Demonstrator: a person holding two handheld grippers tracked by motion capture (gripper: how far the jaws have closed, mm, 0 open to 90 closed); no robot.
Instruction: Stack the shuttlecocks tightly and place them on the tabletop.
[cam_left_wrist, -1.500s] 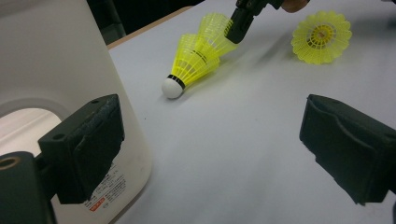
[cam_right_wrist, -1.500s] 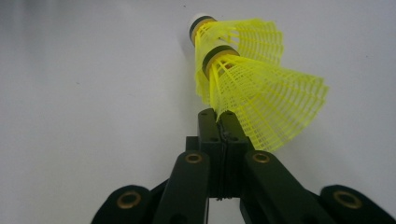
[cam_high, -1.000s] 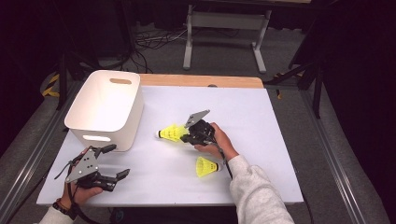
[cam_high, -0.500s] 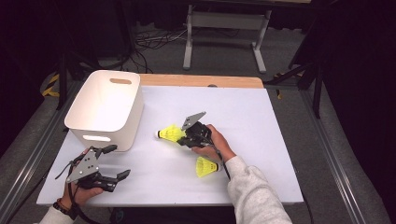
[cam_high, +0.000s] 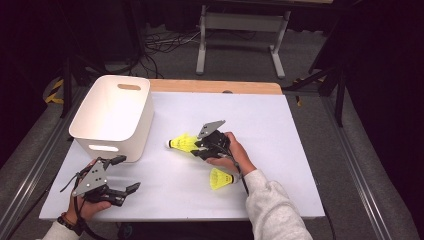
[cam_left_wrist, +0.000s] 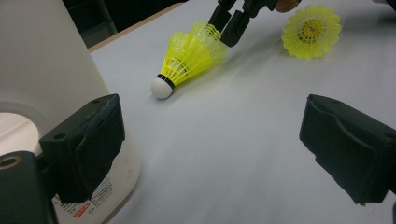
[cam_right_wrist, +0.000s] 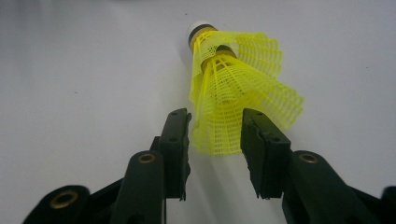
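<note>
Shuttlecocks (cam_right_wrist: 233, 93), two nested yellow ones, lie on the white table (cam_high: 280, 130) beside the bin (cam_high: 112, 117): meshed plastic skirts, flared and crumpled, with a white rounded cork tip. Your right gripper (cam_right_wrist: 215, 135) straddles the outer skirt's rim, jaws narrow but not pinching. Your left gripper (cam_left_wrist: 210, 149) rests wide open near the bin.

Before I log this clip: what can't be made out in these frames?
- Inside of the white bin: high view, its floor is blown out white, contents unclear.
- Grip on the nested shuttlecocks: right gripper view, jaws flank the skirt; contact unclear.
- Other shuttlecock: high view, cork tip hidden behind the sleeve.
- Bin label: left gripper view, print too small.
</note>
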